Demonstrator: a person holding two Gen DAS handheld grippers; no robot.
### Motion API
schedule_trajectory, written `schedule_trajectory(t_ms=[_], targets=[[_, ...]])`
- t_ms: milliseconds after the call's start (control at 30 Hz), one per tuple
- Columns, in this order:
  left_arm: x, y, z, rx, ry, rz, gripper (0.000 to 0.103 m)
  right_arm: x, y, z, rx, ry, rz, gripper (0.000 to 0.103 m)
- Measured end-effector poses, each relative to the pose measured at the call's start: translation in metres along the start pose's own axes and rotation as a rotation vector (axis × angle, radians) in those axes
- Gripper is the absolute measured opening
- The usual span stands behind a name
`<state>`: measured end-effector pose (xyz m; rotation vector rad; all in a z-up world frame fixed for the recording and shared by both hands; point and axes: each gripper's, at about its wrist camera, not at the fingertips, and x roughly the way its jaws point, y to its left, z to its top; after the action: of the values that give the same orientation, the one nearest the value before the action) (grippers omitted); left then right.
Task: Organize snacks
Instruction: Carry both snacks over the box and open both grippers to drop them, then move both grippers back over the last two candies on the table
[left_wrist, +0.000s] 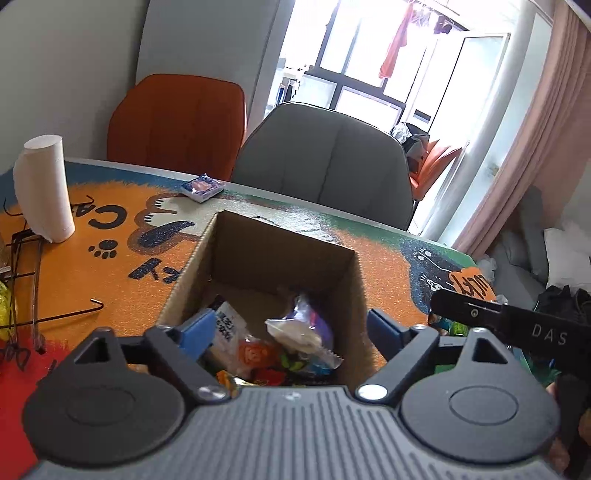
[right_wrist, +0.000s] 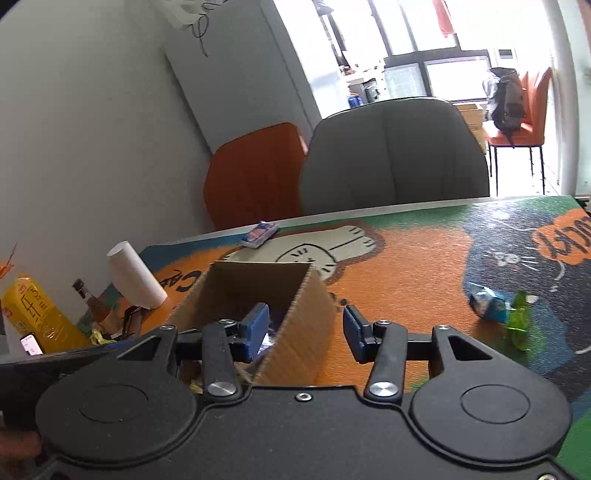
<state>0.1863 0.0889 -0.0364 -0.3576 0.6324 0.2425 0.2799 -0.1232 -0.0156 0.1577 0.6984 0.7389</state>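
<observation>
the cardboard box (left_wrist: 280, 258) stands open on the cat-print table mat (left_wrist: 110, 206), and several snack packets (left_wrist: 299, 332) already lie in its bottom. the left gripper (left_wrist: 291, 328) hangs over the box mouth, jaws wide apart, nothing between the pads; 1 blue pad sits inside the left wall, the other past the right wall.

left to right, in the right wrist view: a blue-wrapped snack (right_wrist: 260, 233) lies flat near the far table edge, beyond the box. the right gripper (right_wrist: 304, 332) straddles the right box wall (right_wrist: 303, 325), jaws partly apart, no pad pressing on anything. a blue packet (right_wrist: 487, 303) and a green packet (right_wrist: 519, 325) lie on the mat, touching or nearly so, well to the right of those jaws and outside the box.

judgement: the loose pair lies right of the right gripper, so the right hand is the nearer. their long axes cannot be told. the far snack lies ahead of both grippers.
</observation>
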Motion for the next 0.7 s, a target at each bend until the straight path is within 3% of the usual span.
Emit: schedule_trajectory(t_ms=[367, 700], targets=[[0.01, -0.048, -0.005, 0.058, 0.005, -0.085, 0.091, -0.025, -0.05, -0.01, 0.064, -0.024, -0.086, 0.065], [0.029, -0.103, -0.019, 0.123, 0.026, -0.148, 0.091, -0.046, -0.1, -0.016, 0.124, -0.056, -0.143, 0.069]])
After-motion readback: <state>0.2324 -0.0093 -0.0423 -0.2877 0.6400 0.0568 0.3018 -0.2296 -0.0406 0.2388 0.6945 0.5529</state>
